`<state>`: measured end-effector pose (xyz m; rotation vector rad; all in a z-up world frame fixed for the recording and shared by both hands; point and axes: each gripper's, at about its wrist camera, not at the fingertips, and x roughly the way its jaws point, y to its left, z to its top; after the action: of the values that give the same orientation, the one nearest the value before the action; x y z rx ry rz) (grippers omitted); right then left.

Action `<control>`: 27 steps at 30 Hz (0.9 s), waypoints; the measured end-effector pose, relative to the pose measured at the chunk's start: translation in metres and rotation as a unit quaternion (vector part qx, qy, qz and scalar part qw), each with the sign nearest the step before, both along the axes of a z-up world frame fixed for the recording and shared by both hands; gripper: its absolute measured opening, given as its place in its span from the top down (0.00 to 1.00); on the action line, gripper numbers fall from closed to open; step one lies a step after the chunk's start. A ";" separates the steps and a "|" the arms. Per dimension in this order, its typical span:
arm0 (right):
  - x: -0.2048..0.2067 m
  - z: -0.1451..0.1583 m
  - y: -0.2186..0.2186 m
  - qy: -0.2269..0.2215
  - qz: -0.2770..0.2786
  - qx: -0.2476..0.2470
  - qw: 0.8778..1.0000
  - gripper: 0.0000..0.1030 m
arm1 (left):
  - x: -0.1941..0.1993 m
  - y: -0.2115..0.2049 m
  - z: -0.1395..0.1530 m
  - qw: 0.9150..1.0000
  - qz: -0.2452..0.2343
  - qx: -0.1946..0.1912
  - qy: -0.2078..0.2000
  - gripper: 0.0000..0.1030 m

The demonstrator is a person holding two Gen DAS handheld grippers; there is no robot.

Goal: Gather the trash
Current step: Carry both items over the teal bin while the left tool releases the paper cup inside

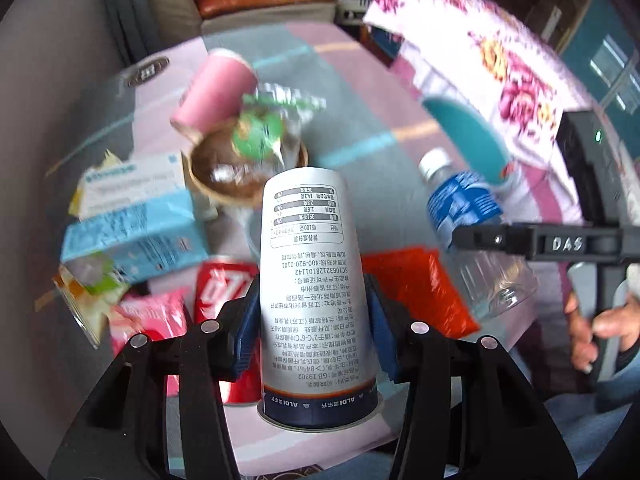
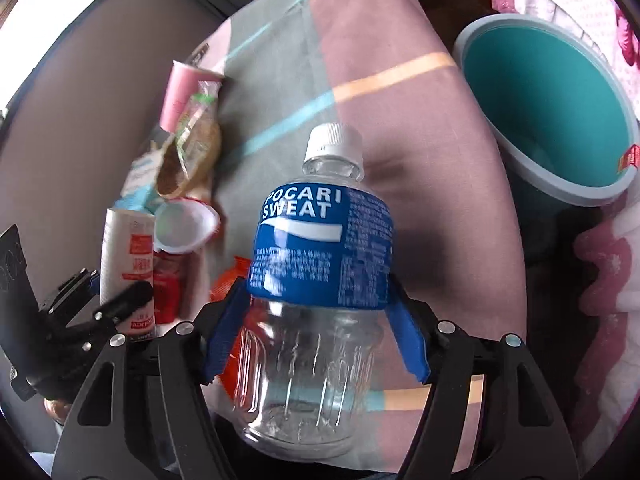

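A tall white paper cup with printed text and a dark blue base band sits between the blue pads of my left gripper, which is shut on it above the table. My right gripper is shut on a clear Pocari Sweat bottle with a blue label and white cap. The same bottle shows at the right of the left wrist view. A teal bin stands open-mouthed to the right of the bottle. In the right wrist view the left gripper holds the white cup at the left.
Trash lies on the pink and grey tablecloth: a pink cup, a brown bowl with a wrapper, a blue box, a red can, a red packet, a white lid. A floral cloth hangs at the right. A hand grips the right handle.
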<state>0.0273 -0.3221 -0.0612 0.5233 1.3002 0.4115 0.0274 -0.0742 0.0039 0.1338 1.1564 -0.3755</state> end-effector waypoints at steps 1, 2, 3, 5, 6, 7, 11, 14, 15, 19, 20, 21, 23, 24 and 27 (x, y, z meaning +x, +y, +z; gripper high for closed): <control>0.001 0.005 -0.003 -0.007 -0.006 0.004 1.000 0.37 | 0.002 -0.002 0.005 1.000 0.000 -0.005 -0.004 0.52; 0.003 0.012 -0.008 -0.017 -0.015 0.013 1.000 0.37 | 0.005 -0.006 0.011 1.000 -0.003 -0.009 -0.010 0.52; 0.005 0.018 -0.014 -0.026 -0.024 0.019 0.999 0.37 | 0.010 -0.013 0.017 1.000 -0.007 -0.012 -0.016 0.52; 0.008 0.029 -0.028 -0.042 -0.042 0.025 0.998 0.37 | 0.019 -0.026 0.022 1.000 -0.017 -0.017 -0.020 0.52; 0.009 0.034 -0.037 -0.049 -0.054 0.030 0.997 0.37 | 0.025 -0.037 0.025 0.999 -0.026 -0.020 -0.021 0.52; 0.010 0.037 -0.045 -0.054 -0.062 0.033 0.996 0.37 | 0.028 -0.043 0.027 0.999 -0.033 -0.022 -0.021 0.52; 0.013 0.050 -0.096 -0.077 -0.120 0.037 0.989 0.37 | 0.052 -0.099 0.025 0.996 -0.078 -0.027 -0.014 0.52; 0.019 0.051 -0.131 -0.086 -0.163 0.029 0.982 0.37 | 0.068 -0.141 0.020 0.993 -0.114 -0.027 -0.011 0.52; 0.018 0.051 -0.143 -0.088 -0.178 0.023 0.980 0.37 | 0.072 -0.154 0.016 0.992 -0.123 -0.025 -0.009 0.52; 0.024 0.044 -0.178 -0.083 -0.213 0.003 0.973 0.37 | 0.091 -0.211 -0.006 0.986 -0.165 -0.018 0.009 0.52; 0.025 0.040 -0.185 -0.078 -0.220 -0.003 0.972 0.37 | 0.095 -0.221 -0.013 0.985 -0.171 -0.016 0.014 0.52; 0.027 0.036 -0.190 -0.074 -0.225 -0.008 0.972 0.37 | 0.098 -0.231 -0.020 0.984 -0.177 -0.016 0.021 0.52; 0.031 0.027 -0.201 -0.064 -0.233 -0.010 0.970 0.37 | 0.105 -0.249 -0.034 0.982 -0.186 -0.016 0.034 0.52; 0.034 0.023 -0.207 -0.058 -0.237 -0.011 0.970 0.37 | 0.108 -0.256 -0.040 0.981 -0.187 -0.016 0.038 0.52; 0.044 0.011 -0.221 -0.043 -0.243 -0.014 0.969 0.37 | 0.119 -0.272 -0.056 0.980 -0.189 -0.018 0.055 0.51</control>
<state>0.0712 -0.5427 -0.0499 0.7683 1.0469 0.0068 0.1463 -0.3466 -0.0523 0.3054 1.2323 -0.7472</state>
